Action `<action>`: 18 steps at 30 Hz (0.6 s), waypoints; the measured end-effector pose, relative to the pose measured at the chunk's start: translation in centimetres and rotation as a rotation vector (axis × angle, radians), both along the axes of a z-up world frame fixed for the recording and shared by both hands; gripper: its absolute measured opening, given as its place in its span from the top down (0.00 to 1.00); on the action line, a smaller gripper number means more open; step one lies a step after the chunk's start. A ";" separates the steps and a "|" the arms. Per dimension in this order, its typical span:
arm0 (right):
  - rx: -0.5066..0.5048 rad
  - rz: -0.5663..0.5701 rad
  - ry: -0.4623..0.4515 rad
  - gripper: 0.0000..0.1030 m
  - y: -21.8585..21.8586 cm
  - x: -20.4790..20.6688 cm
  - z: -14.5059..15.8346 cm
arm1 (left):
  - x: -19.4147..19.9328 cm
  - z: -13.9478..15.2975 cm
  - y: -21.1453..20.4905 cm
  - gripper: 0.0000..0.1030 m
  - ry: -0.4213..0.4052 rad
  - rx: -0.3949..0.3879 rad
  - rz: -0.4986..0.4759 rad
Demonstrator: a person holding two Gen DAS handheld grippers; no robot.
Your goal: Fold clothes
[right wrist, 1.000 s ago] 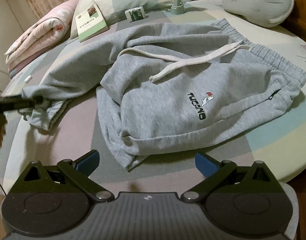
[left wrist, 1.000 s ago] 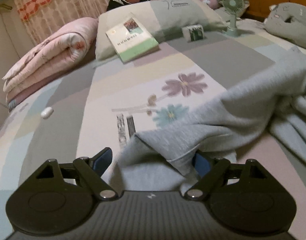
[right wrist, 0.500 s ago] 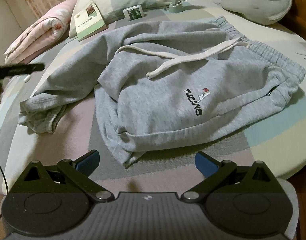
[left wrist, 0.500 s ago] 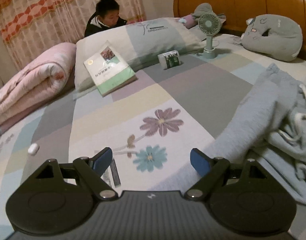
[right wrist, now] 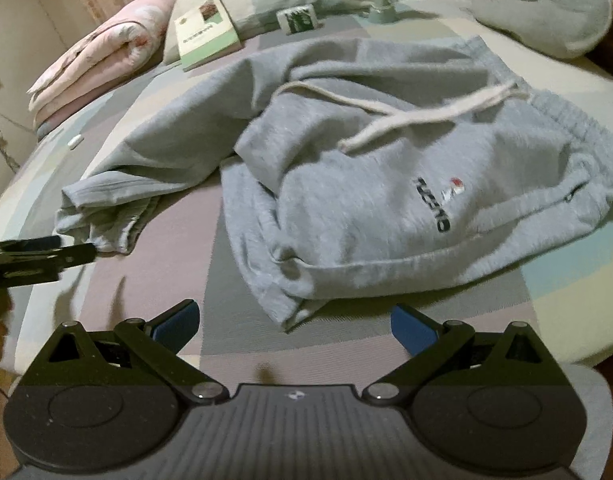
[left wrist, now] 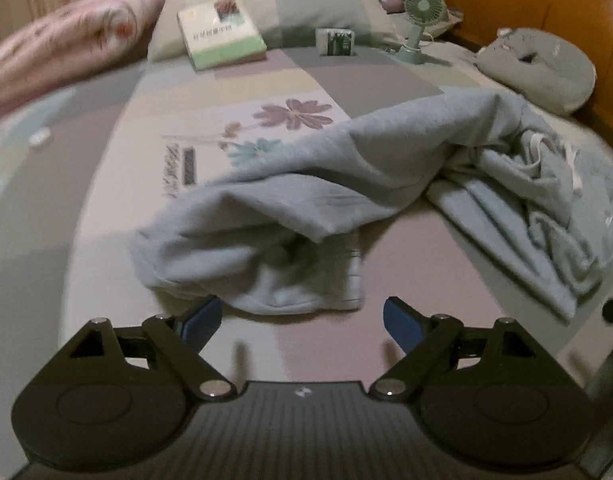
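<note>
**Grey sweatpants sprawled across the bed, both grippers empty**

The grey sweatpants (right wrist: 406, 184) lie on the patchwork bedsheet (right wrist: 566, 280), unfolded. In the right wrist view the waistband with its elastic and white drawstring (right wrist: 410, 112) sits toward the upper right, near the grey cushion (right wrist: 546, 12). One leg (left wrist: 290, 208) runs long and slantwise toward the lower left, its cuff crumpled in a heap. The other leg is doubled under the seat, its end poking out at the near edge.

The left gripper (left wrist: 302, 320) hovers just short of the crumpled cuff; its blue-padded fingers (left wrist: 202, 318) stand wide and are opening a little further, with nothing pinched between them. The left pad is right at the cloth's edge; whether it touches cannot be told. The right gripper (right wrist: 294, 324) also stands wide and empty, close to the doubled leg's end.

Black lettering on the hip reads roughly "TUCANO" (right wrist: 432, 206), blurred, beside a small red and white emblem. The book (left wrist: 220, 38) against the pillow (left wrist: 306, 4) carries print too blurred to read.
</note>
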State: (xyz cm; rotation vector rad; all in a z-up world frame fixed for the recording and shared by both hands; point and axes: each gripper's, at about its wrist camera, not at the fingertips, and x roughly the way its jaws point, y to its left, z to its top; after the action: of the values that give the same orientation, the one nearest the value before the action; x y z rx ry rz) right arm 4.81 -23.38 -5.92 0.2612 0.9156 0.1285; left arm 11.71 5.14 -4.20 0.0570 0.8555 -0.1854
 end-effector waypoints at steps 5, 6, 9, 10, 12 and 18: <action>-0.014 -0.004 -0.019 0.00 0.0 -0.2 0.7 | 2.3 -2.1 -0.3 0.15 0.039 -0.065 0.115; -0.016 -0.005 -0.018 0.00 0.0 -0.1 0.7 | 2.5 -2.5 -0.3 0.15 0.044 -0.077 0.145; -0.021 -0.013 -0.010 0.00 -0.2 0.0 0.5 | 3.1 -3.1 -0.5 0.15 0.030 -0.084 0.189; -0.018 -0.015 -0.005 0.00 -0.2 0.0 0.4 | 3.3 -3.3 -0.5 0.15 0.025 -0.087 0.204; -0.017 -0.014 0.002 0.00 -0.1 0.2 0.2 | 3.7 -3.6 -0.5 0.15 0.014 -0.082 0.239; -0.030 -0.018 0.007 0.00 -0.2 0.2 0.0 | 4.1 -3.8 0.5 0.13 -0.020 0.084 0.283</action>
State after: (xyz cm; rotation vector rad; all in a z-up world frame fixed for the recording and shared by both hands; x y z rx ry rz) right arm 5.01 -23.60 -5.95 0.2423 0.9217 0.0977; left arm 15.84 5.62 -7.97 0.0163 0.8416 0.1163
